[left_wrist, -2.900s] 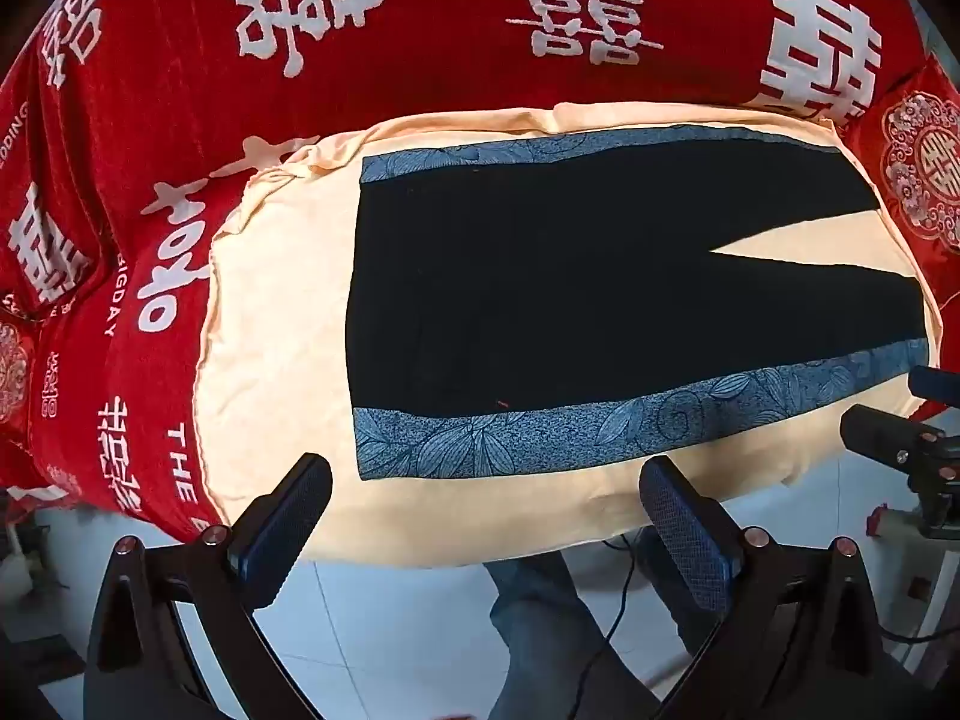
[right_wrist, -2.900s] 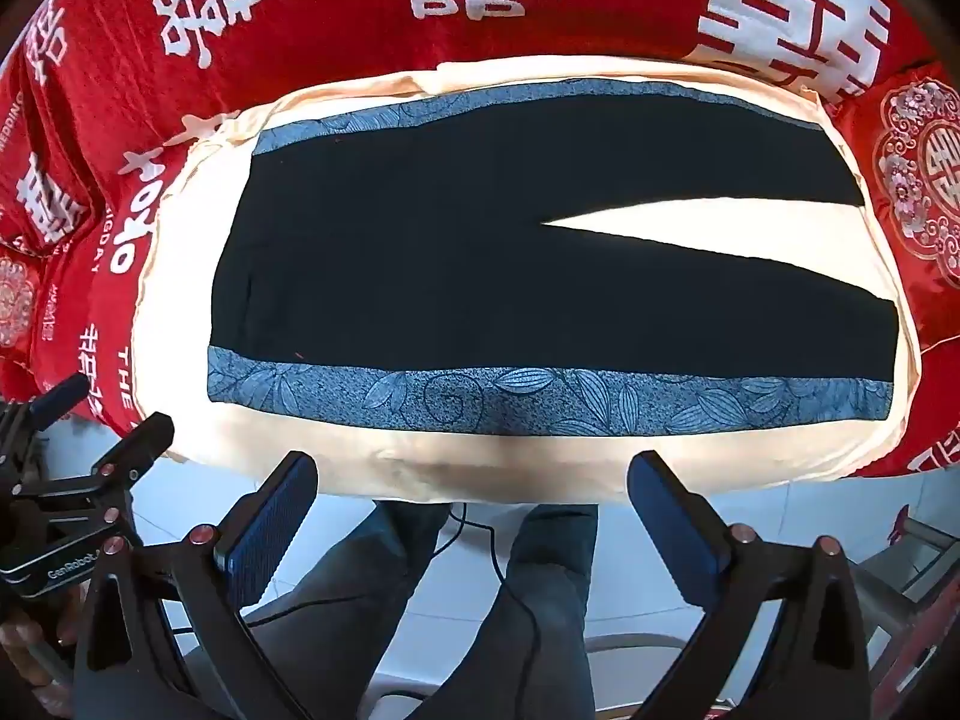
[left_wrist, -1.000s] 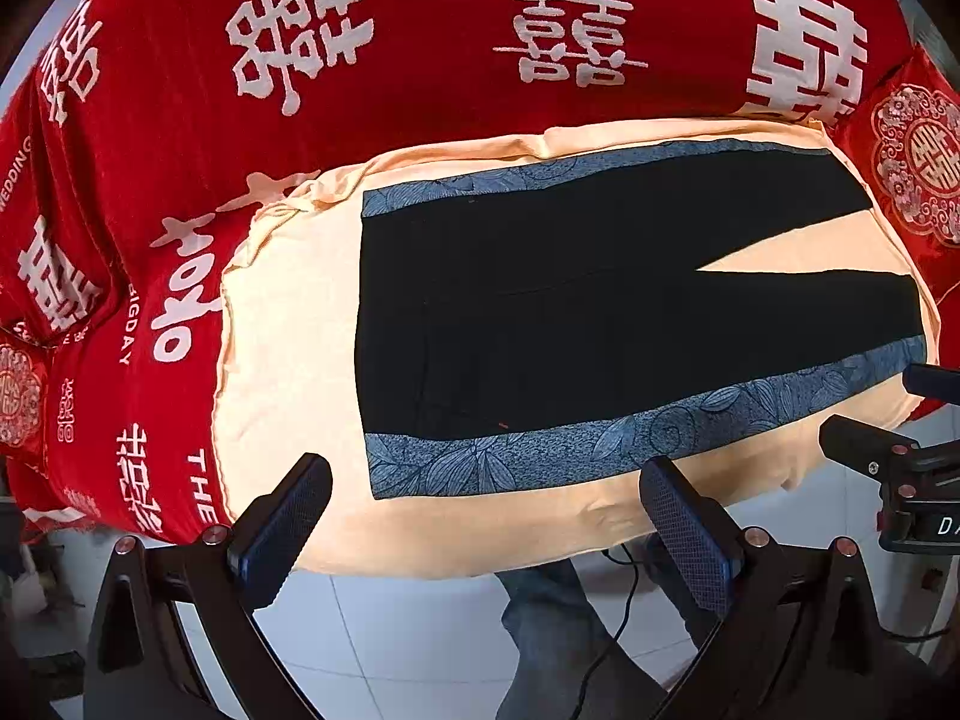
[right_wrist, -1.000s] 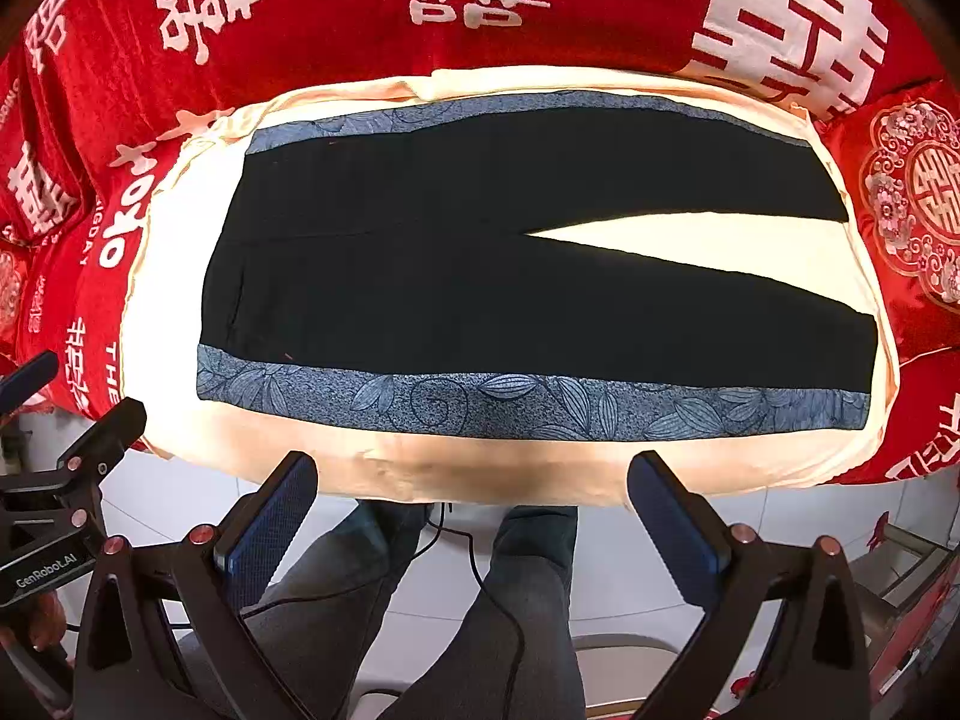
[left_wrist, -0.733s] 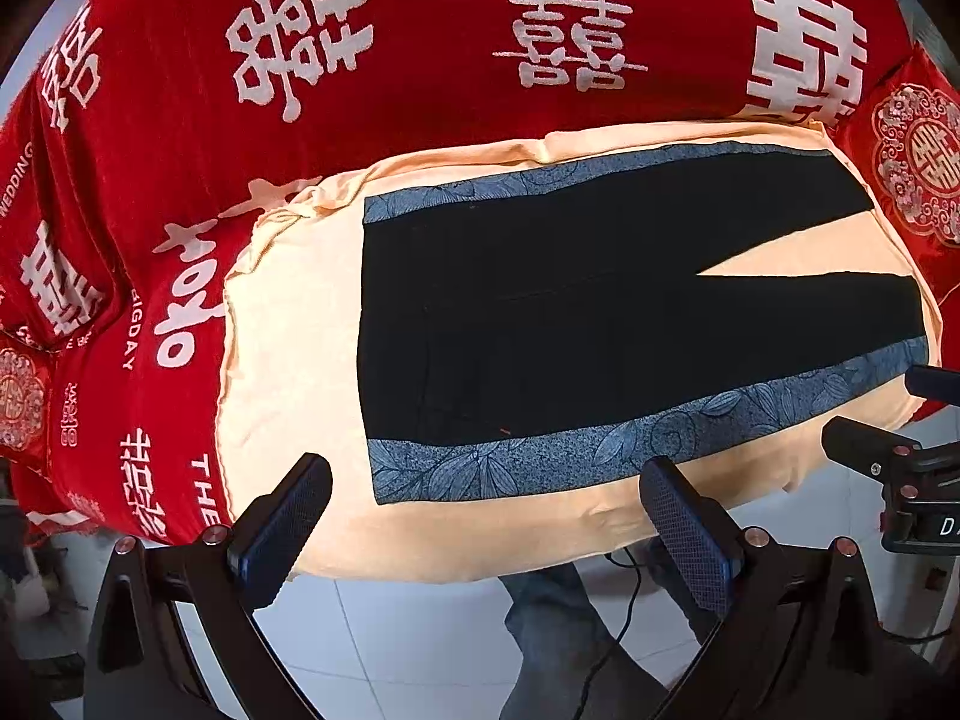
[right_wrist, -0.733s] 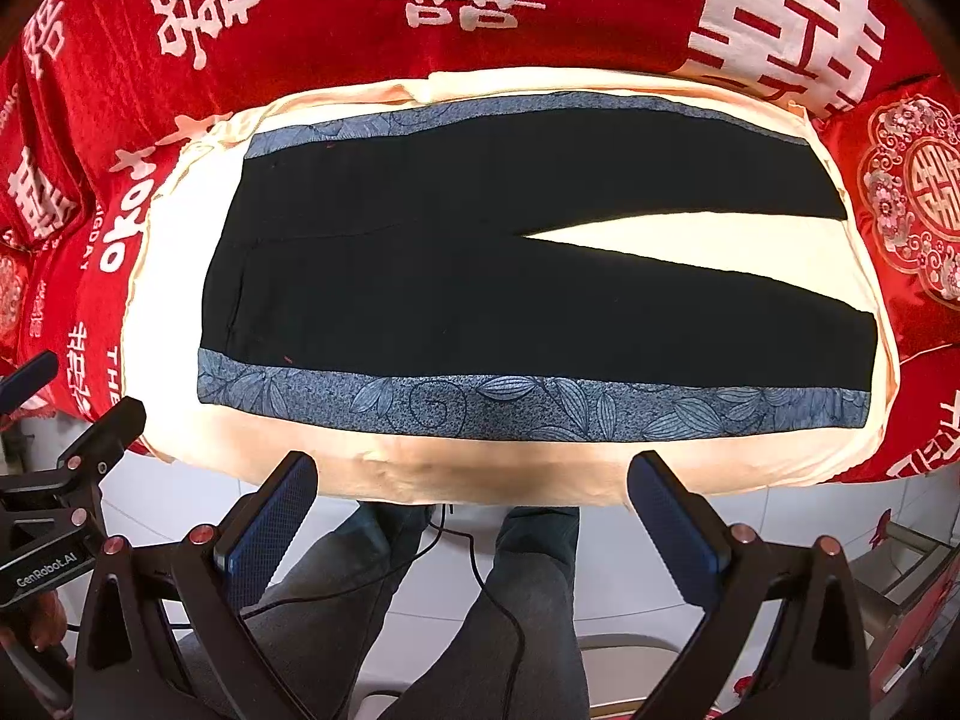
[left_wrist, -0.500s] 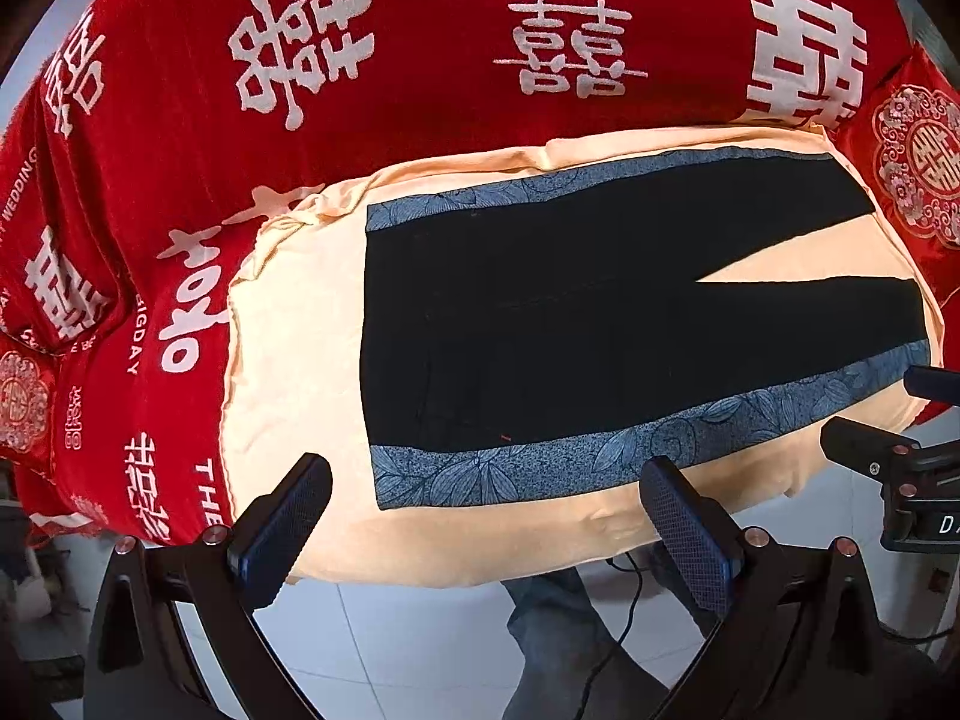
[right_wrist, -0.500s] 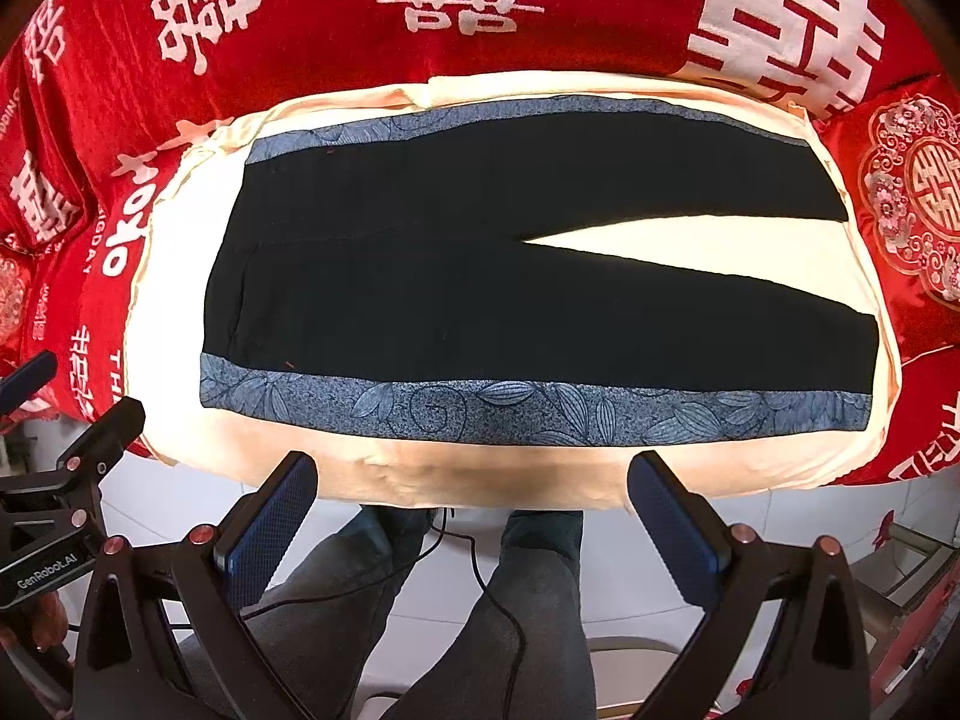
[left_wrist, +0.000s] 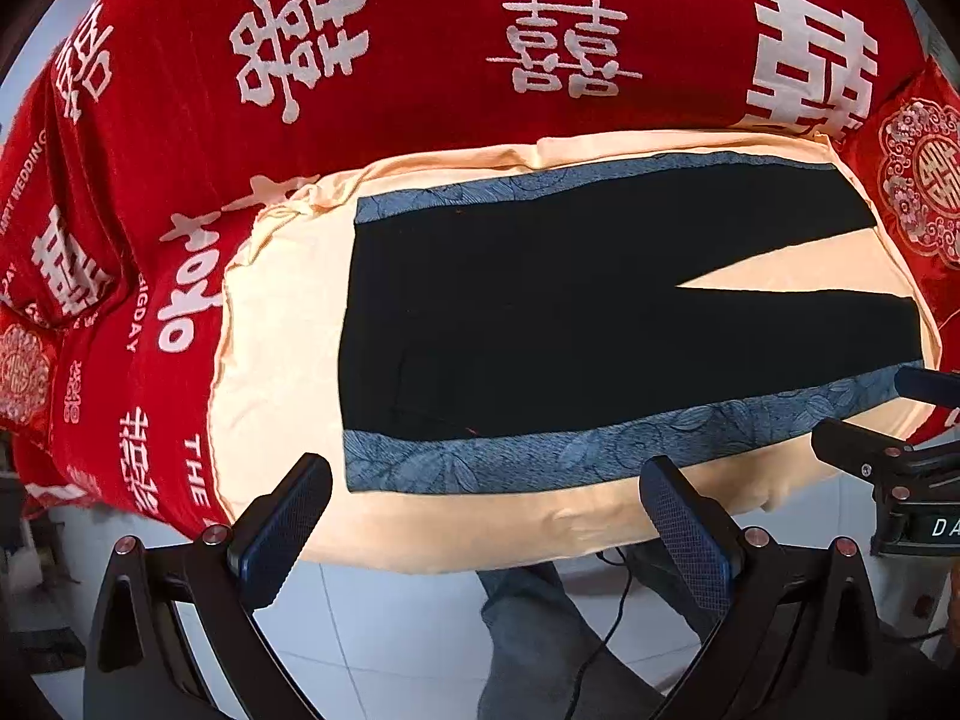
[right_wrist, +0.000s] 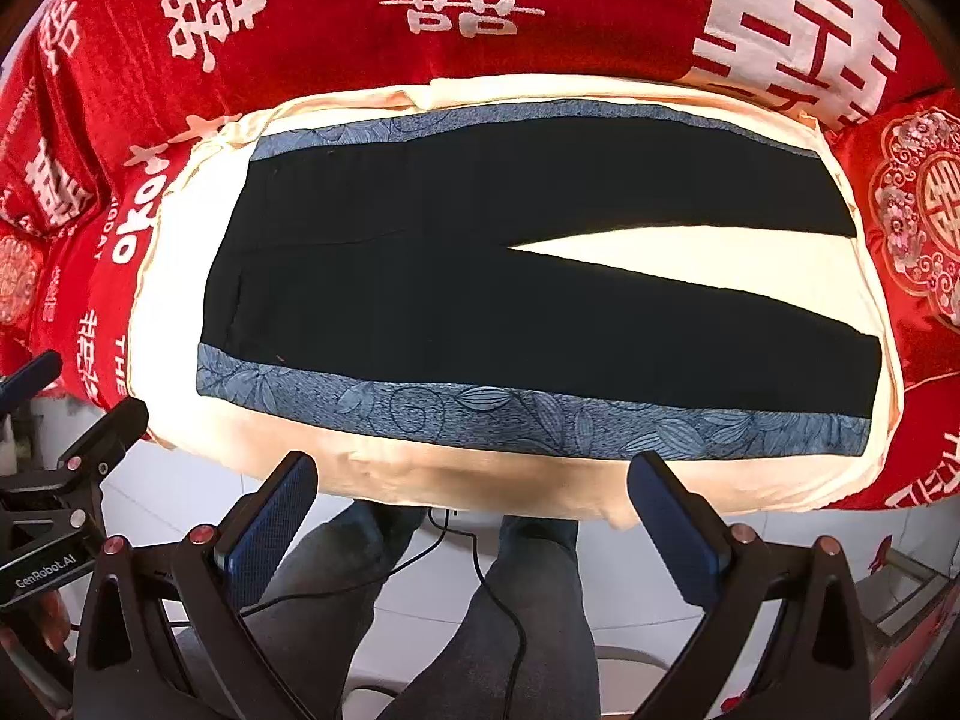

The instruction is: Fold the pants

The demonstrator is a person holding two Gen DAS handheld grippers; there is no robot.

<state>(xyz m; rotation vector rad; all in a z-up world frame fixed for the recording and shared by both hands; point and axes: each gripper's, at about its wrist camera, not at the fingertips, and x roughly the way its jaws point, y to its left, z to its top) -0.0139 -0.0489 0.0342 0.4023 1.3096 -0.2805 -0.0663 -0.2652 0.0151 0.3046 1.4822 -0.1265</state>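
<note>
Black pants [left_wrist: 540,324] with blue leaf-patterned side stripes lie flat on a cream cloth [left_wrist: 276,360], waist to the left, legs spread apart to the right. They also show in the right wrist view [right_wrist: 480,276]. My left gripper [left_wrist: 480,531] is open and empty, held off the near edge below the waist end. My right gripper [right_wrist: 474,519] is open and empty, off the near edge below the middle of the near leg. Each gripper shows at the edge of the other's view.
The cream cloth [right_wrist: 780,276] lies on a red bedspread [left_wrist: 420,60] with white characters. A red embroidered cushion [right_wrist: 918,210] sits at the right. The person's legs [right_wrist: 510,630] and a black cable [right_wrist: 480,576] are over the white tiled floor below.
Both grippers have shifted slightly, so the pants sit a little lower in both views. Both stay open and empty. The pants have not moved.
</note>
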